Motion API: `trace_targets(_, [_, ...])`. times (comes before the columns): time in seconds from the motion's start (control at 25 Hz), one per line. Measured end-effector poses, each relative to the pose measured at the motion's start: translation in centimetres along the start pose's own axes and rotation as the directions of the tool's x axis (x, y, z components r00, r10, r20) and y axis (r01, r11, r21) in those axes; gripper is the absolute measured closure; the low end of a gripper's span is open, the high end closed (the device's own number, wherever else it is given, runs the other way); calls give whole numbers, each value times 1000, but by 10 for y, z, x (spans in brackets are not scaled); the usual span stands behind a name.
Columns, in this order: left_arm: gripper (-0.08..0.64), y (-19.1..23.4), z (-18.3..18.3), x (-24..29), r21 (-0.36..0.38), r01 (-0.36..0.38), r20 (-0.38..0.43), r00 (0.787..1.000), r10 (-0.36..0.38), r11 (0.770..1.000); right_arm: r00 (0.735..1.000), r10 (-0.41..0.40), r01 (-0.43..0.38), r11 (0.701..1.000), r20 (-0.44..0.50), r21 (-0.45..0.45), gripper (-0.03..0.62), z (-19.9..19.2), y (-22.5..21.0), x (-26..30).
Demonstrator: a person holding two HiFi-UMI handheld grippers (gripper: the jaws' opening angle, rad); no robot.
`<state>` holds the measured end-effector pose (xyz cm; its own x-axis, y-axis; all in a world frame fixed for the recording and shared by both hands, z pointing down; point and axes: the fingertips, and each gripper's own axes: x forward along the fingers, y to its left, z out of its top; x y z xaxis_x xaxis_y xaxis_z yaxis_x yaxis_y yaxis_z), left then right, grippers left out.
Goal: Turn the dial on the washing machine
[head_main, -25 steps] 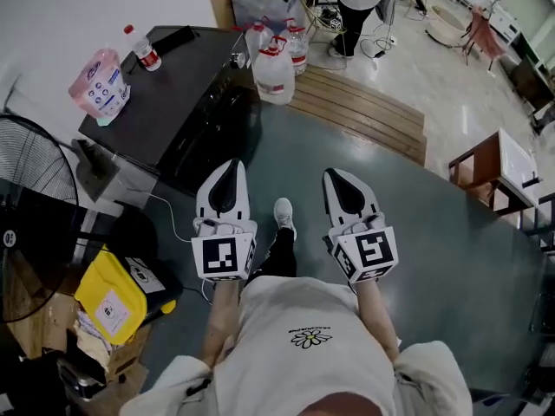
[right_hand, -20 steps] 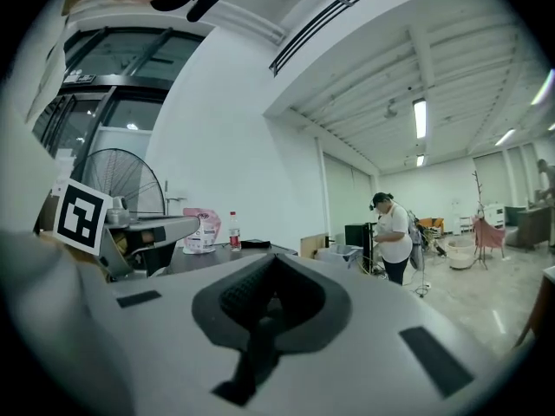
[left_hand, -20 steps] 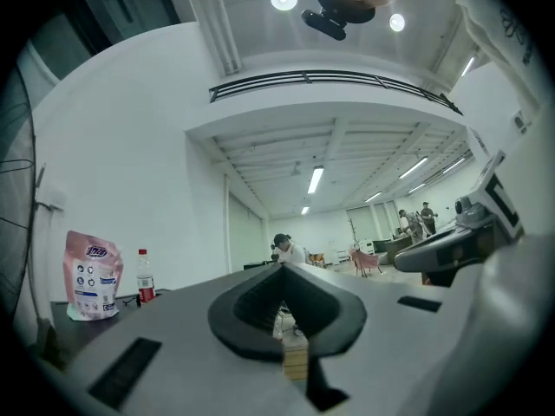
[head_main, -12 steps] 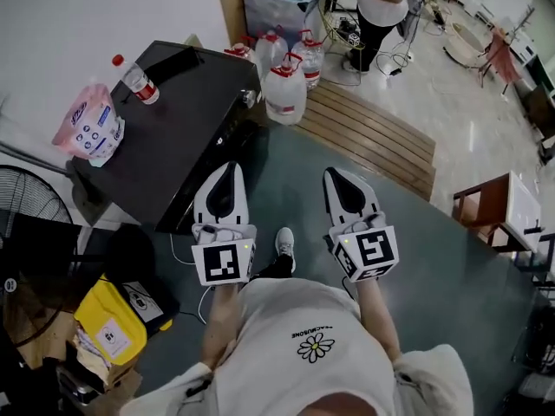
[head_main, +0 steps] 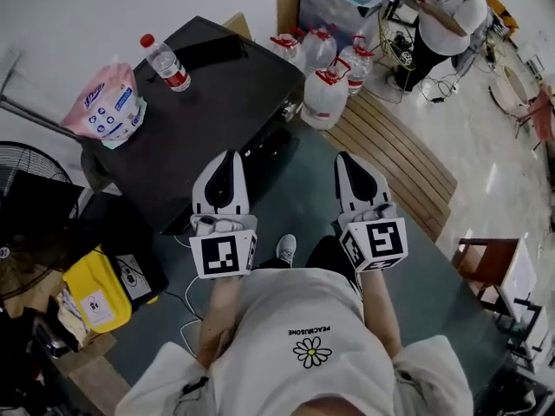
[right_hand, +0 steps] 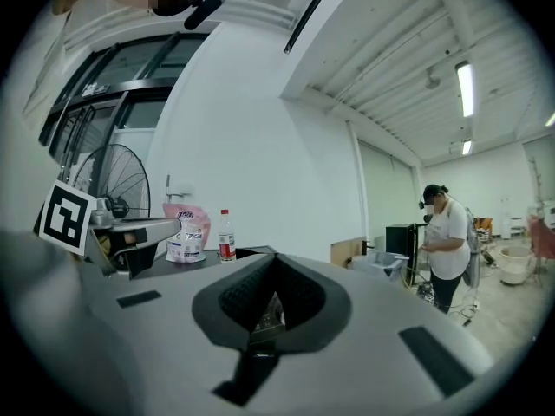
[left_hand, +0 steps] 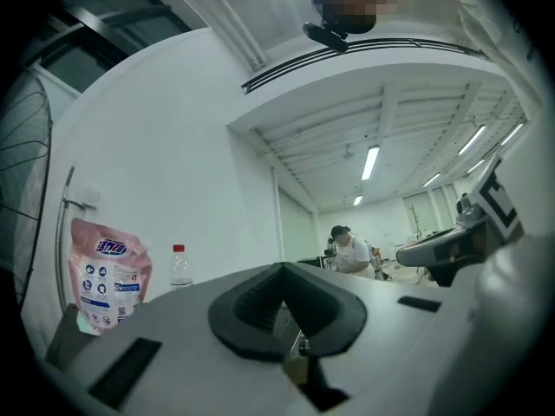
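Observation:
The black washing machine stands at the upper left of the head view, its front panel facing the grey floor. I cannot make out the dial. My left gripper is held level with its tip over the machine's near edge, jaws shut and empty. My right gripper is level beside it over the floor, right of the machine, also shut on nothing. In the left gripper view, the left gripper has its jaws closed to a point; the right gripper looks the same in its own view.
A pink detergent pouch and a water bottle stand on the machine's top. Several large water jugs sit beyond it by a wooden pallet. A fan and yellow bag are at left. A person stands far back.
The person has walked toward the washing machine, which now lies lower and more central in the head view. Both grippers kept their level pose and stayed shut.

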<state>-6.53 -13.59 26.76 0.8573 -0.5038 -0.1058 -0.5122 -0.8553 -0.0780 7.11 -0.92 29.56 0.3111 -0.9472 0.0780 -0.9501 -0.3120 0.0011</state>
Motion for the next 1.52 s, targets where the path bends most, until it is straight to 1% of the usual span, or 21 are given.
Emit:
trace_targets(0.16, [561,15,-1,6,8,-87,-16,996,87,996,996,91,-91,996,-6,-1,589,-4,2,35])
trace_targets(0.28, [561,19,4,11,5,-156,-26,987,156,988,985,170,-170,985,-5,-16,589,-3,2,60])
trace_targets(0.44, [561,20,10,13,19,-250,-34,968,250,968,963,270,-270,962,-2,-30,589,3,0,87])
trace_targets(0.52, [561,20,10,16,28,-300,-41,953,301,954,949,315,-314,949,5,-38,589,7,-2,97])
trace_targets(0.6, [561,19,10,17,28,-358,-41,932,359,933,931,364,-364,930,7,-45,589,10,-6,105])
trace_targets(0.76, [561,7,14,16,49,-464,-42,884,466,884,888,459,-458,887,6,-64,589,14,-15,114])
trace_targets(0.92, [561,-14,15,10,66,-559,-54,825,562,826,841,541,-539,838,2,-83,589,12,-27,117])
trace_targets(1.08, [561,-36,13,7,84,-630,-53,771,634,772,802,597,-595,800,-4,-81,589,6,-41,117])
trace_targets(1.2, [561,-52,10,5,95,-668,-62,736,674,738,784,621,-619,781,-7,-80,589,1,-52,115])
trace_targets(1.28, [561,-61,10,4,104,-687,-56,718,694,719,777,630,-628,774,-5,-78,589,0,-58,112])
trace_targets(1.4, [561,-70,8,4,107,-708,-65,696,715,698,770,638,-636,767,3,-84,589,-1,-63,108])
trace_targets(1.52, [561,-75,10,4,120,-717,-39,688,724,687,766,643,-640,764,10,-85,589,-1,-67,105])
